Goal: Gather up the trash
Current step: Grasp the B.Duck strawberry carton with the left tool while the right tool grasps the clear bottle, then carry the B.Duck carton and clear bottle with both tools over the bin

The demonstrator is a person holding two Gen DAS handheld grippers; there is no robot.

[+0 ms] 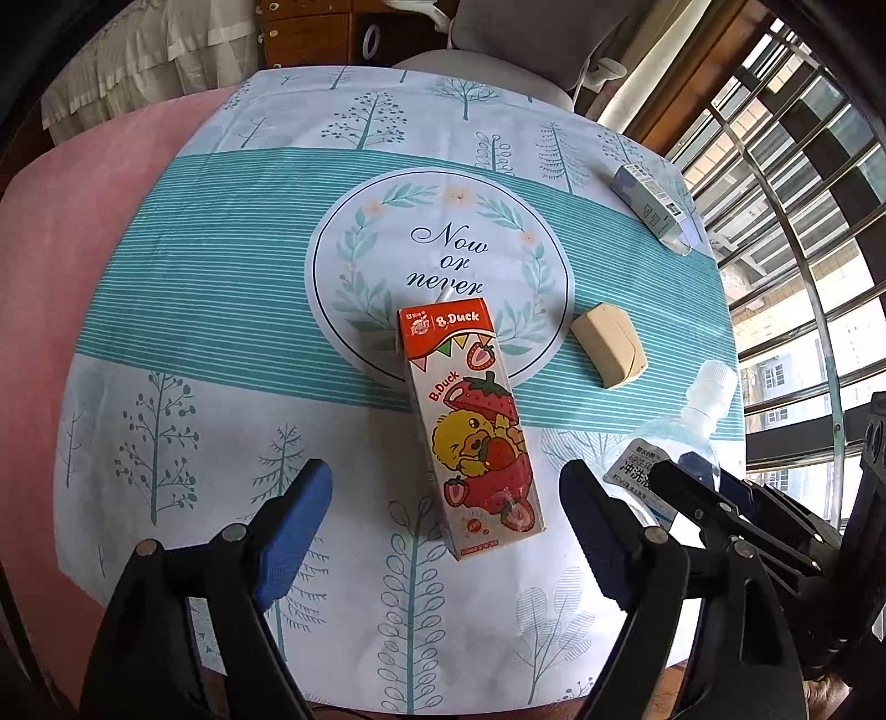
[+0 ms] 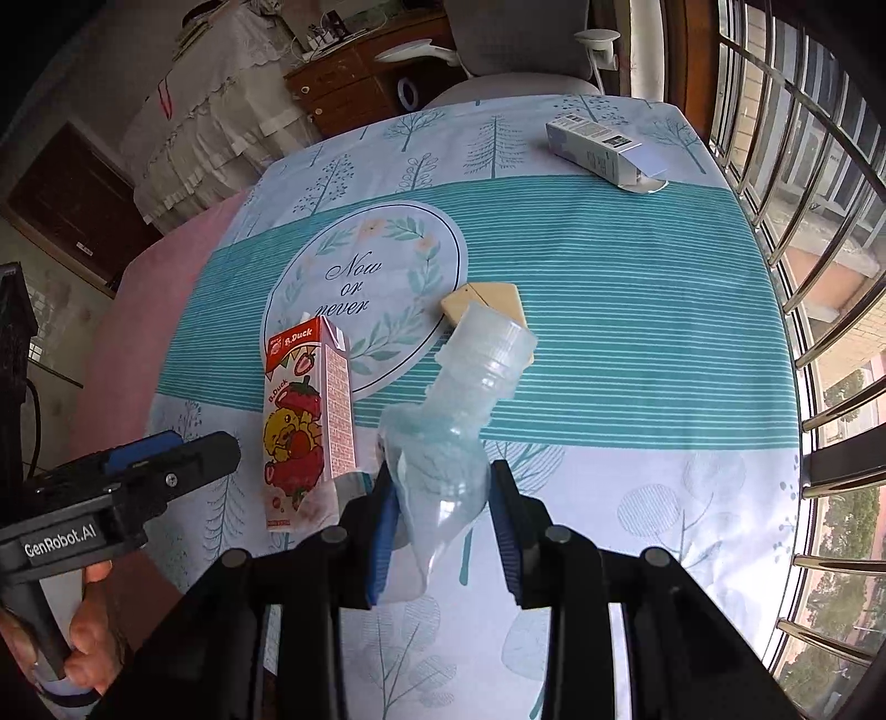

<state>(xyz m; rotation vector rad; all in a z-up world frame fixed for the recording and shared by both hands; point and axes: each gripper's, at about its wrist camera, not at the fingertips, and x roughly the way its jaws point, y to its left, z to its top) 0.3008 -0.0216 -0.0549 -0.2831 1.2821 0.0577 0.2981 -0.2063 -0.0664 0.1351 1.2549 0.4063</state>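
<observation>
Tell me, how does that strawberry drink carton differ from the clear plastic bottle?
The strawberry drink carton is an opaque printed box; the clear plastic bottle is see-through and rounded. The carton lies flat on the tablecloth between the open left gripper, untouched; the bottle is clamped in the right gripper and tilted. The carton keeps its shape; the bottle looks crumpled. Both look like empty drink containers.

Barred window [image 2: 819,232] in daylight, wooden dresser [image 2: 354,77], grey chair [image 2: 515,39]
</observation>
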